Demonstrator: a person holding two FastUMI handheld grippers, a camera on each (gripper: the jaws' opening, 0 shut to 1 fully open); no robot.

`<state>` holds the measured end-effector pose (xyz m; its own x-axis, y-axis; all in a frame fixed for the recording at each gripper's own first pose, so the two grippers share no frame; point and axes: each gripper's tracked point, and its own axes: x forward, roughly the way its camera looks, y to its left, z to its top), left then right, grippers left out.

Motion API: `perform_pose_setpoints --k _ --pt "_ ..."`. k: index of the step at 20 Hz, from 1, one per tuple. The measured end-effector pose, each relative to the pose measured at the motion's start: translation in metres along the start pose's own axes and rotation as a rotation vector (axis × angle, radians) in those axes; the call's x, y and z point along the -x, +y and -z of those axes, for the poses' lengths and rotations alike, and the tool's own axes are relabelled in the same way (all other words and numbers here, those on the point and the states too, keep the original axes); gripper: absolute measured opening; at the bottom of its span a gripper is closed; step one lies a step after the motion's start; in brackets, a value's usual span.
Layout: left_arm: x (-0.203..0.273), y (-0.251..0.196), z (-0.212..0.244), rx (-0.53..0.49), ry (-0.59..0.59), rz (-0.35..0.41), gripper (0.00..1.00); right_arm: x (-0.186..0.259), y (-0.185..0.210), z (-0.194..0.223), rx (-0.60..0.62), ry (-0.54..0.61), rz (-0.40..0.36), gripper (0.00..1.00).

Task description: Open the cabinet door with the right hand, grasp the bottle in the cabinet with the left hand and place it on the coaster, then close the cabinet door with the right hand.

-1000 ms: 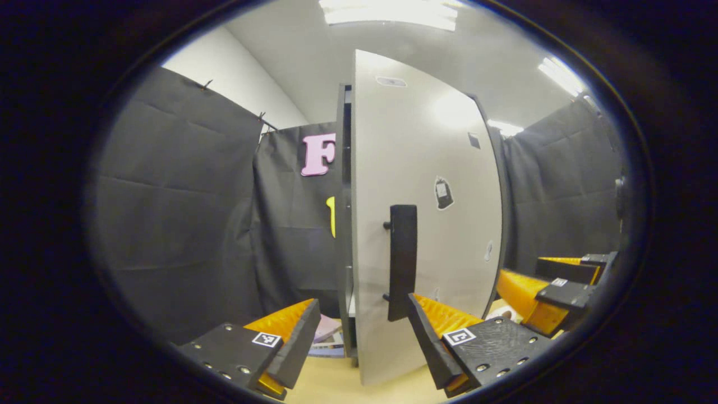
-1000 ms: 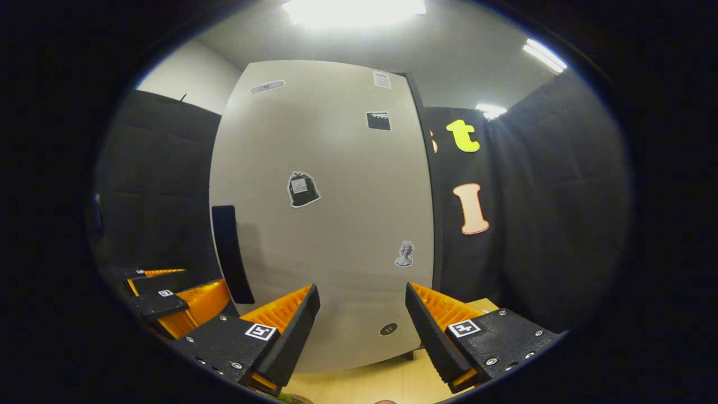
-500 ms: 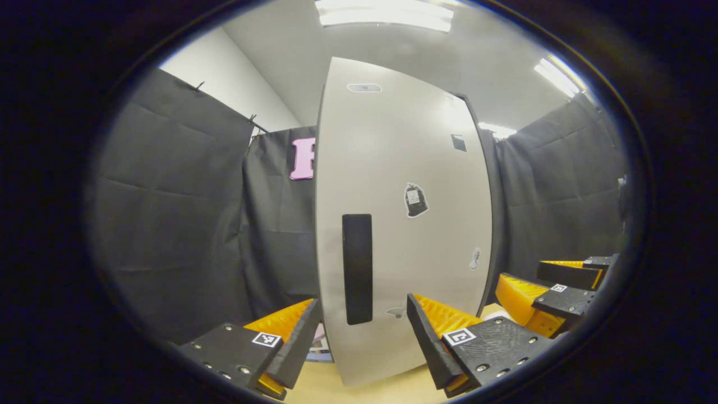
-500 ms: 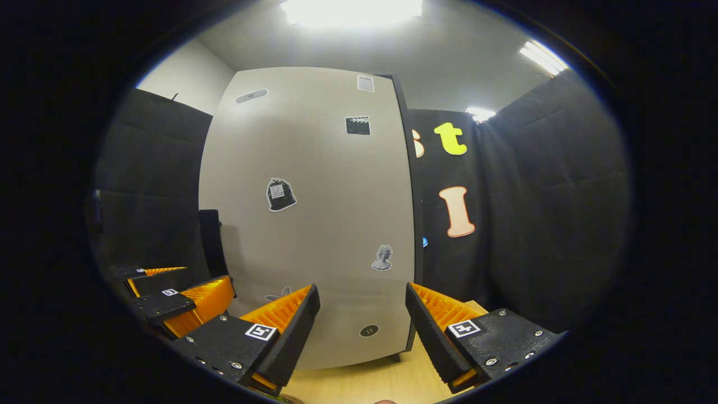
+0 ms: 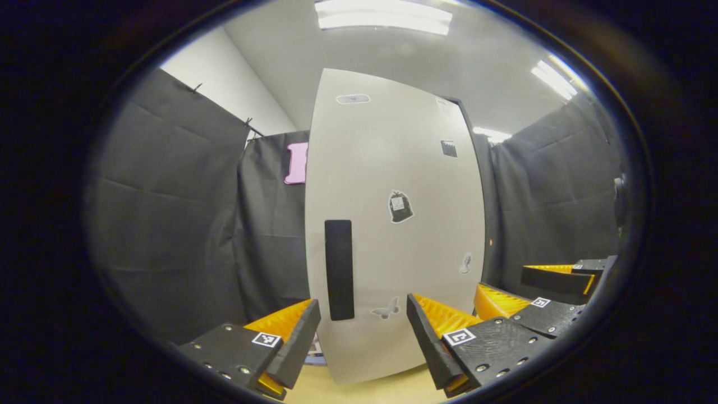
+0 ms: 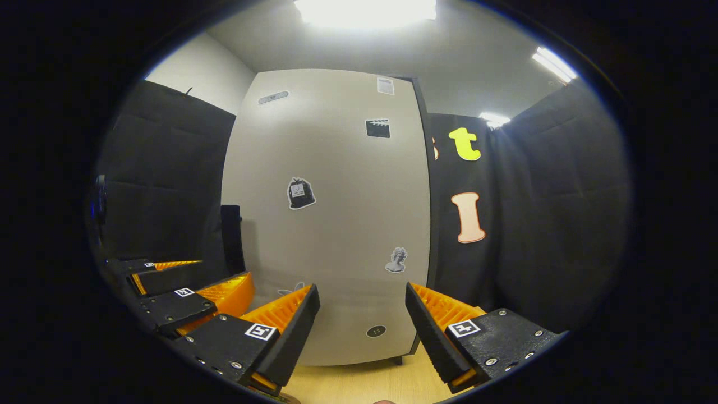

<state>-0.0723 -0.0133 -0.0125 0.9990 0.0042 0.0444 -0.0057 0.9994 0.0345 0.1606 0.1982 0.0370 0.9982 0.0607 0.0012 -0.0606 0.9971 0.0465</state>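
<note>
The cabinet's pale grey door (image 5: 392,168) faces me with stickers on it and looks swung to, or very nearly, against the dark cabinet body. Its black vertical handle (image 5: 339,269) sits near the door's left edge. My left gripper (image 5: 363,328) is open, empty and a short way in front of the door's lower part. In the right gripper view the same door (image 6: 336,168) and handle (image 6: 231,235) stand ahead. My right gripper (image 6: 362,317) is open, holds nothing and is apart from the door. The left gripper (image 6: 185,286) shows at the lower left there.
The cabinet stands on a light wooden table (image 5: 364,390), whose top also shows below the door (image 6: 364,381). The right gripper (image 5: 538,292) hangs at the right of the left gripper view. Black cloth walls surround the booth. A sliver of paper items (image 5: 312,349) peeks out by the door's lower left corner.
The door has swung from ajar to flat against the cabinet, covering the dark interior seen a second ago. Both grippers stay open and have drawn slightly back from it.
</note>
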Motion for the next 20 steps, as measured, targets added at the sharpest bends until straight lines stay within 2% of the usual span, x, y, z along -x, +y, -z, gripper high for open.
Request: perform_pose_setpoints --k 1,5,6,8,9,12,13,14,15,16,17,18,20 --pt "-0.001 0.001 -0.002 -0.007 -0.004 -0.004 0.88 -0.001 0.0 0.001 0.0 0.004 0.0 0.95" --pt "-0.004 0.001 -0.007 -0.013 -0.025 -0.001 0.89 -0.005 -0.006 -0.005 0.013 -0.009 0.028 0.95" --pt "-0.004 0.002 -0.009 -0.013 -0.034 -0.004 0.84 -0.007 -0.006 -0.006 0.007 -0.014 0.029 0.95" --pt "-0.005 0.005 -0.013 -0.017 -0.045 -0.012 0.84 -0.008 -0.006 -0.01 -0.011 -0.029 0.026 0.95" --pt "-0.006 0.003 -0.013 -0.015 -0.047 -0.01 0.88 -0.007 -0.005 -0.013 -0.015 -0.037 0.02 0.95" --pt "-0.007 0.003 -0.013 -0.011 -0.048 -0.016 0.88 -0.007 -0.005 -0.018 0.006 -0.05 0.023 0.95" --pt "-0.009 0.003 -0.012 -0.006 -0.049 -0.016 0.88 -0.008 -0.007 -0.018 0.011 -0.051 0.028 0.92" --pt "-0.009 0.003 -0.012 0.005 -0.05 -0.017 0.88 -0.008 -0.006 -0.018 0.008 -0.053 0.029 0.95" --pt "-0.009 0.002 -0.013 0.018 -0.052 -0.015 0.93 -0.007 -0.004 -0.019 0.001 -0.056 0.021 0.95" --pt "-0.008 0.002 -0.014 0.024 -0.054 -0.016 0.88 -0.008 -0.004 -0.019 -0.004 -0.055 0.018 0.92" --pt "-0.008 0.002 -0.014 0.022 -0.054 -0.017 0.93 -0.007 -0.005 -0.019 -0.003 -0.054 0.021 0.95" --pt "-0.007 0.001 -0.013 0.018 -0.052 -0.018 0.93 -0.007 -0.007 -0.018 0.002 -0.052 0.023 0.92" --pt "-0.007 -0.002 -0.011 0.017 -0.047 -0.017 0.92 -0.006 -0.011 -0.017 0.005 -0.047 0.029 0.95"
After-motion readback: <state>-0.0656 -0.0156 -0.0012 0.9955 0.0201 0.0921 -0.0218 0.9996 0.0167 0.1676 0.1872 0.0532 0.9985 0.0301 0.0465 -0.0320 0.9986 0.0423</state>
